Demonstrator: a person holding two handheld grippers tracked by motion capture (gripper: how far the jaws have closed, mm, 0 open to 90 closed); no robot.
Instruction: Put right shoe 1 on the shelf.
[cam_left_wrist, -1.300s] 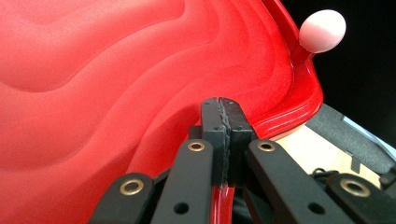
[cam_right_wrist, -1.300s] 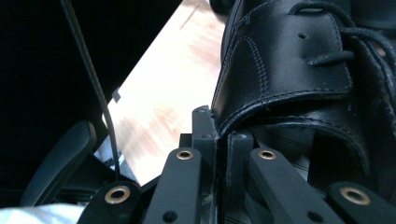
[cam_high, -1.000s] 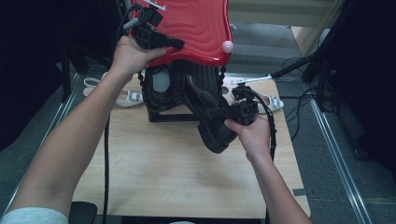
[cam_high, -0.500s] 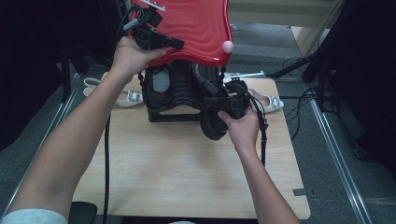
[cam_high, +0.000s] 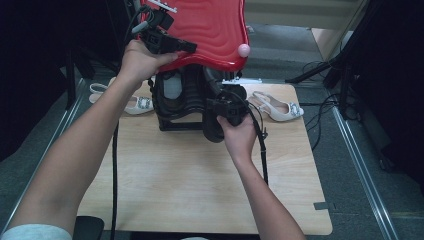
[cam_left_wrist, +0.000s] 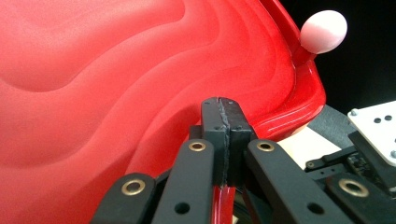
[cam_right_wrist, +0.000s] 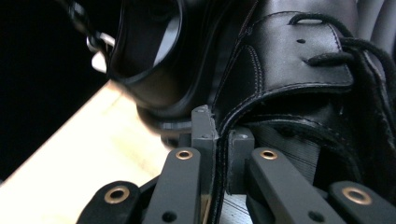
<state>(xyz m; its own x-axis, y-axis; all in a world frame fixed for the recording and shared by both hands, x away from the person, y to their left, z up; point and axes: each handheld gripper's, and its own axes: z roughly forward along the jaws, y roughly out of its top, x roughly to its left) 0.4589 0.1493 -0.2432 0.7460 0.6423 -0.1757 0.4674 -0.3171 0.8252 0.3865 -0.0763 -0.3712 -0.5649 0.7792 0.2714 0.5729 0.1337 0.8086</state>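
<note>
A red wavy lid (cam_high: 210, 30) with a pink knob (cam_high: 243, 50) is tilted up over a black box (cam_high: 175, 122) at the table's far side. My left gripper (cam_high: 170, 45) is shut on the lid's front rim (cam_left_wrist: 289, 116); the jaws meet on the red edge (cam_left_wrist: 225, 135). My right gripper (cam_high: 225, 107) is shut on the leather collar of a black lace-up shoe (cam_high: 212, 127), held at the box's right front opening. In the right gripper view the jaws (cam_right_wrist: 217, 140) pinch that shoe's edge (cam_right_wrist: 289, 60); a second black shoe (cam_right_wrist: 154, 60) sits beyond it.
Two white slingback shoes lie on the wooden table (cam_high: 200, 185), one left of the box (cam_high: 132, 102) and one right of it (cam_high: 277, 107). Cables trail from both grippers. Dark stands and floor rails flank the table.
My right gripper has carried the black shoe leftward and farther away, up against the box under the lid. The left gripper keeps the lid raised in the same place.
</note>
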